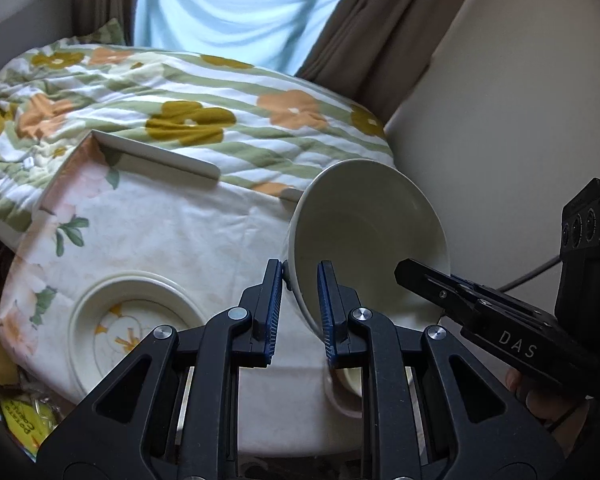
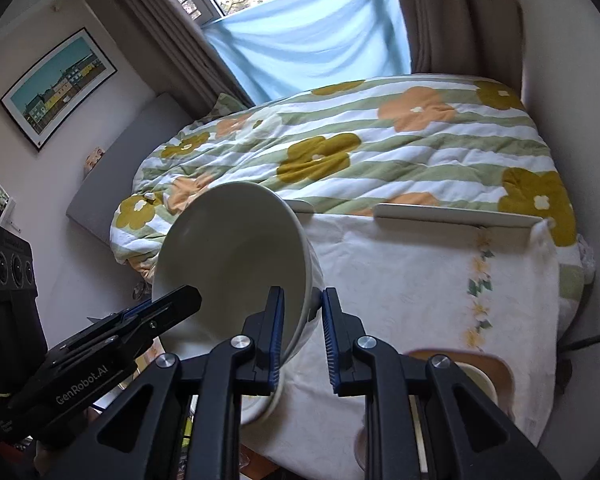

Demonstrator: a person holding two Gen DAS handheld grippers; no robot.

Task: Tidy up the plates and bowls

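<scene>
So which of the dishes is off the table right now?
The plain cream bowl, tilted on edge with both grippers at its rim. The patterned plate lies flat on the tablecloth.

Glossy smooth ceramic bowl; matt soft cotton tablecloth; ribbed blue rubber pads.

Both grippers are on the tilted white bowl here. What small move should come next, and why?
Probably tip the white bowl back toward level and ease it down. The left gripper and right gripper each clamp its rim, it hangs steeply tilted, and a pale dish sits just below, a likely place to nest it.
</scene>
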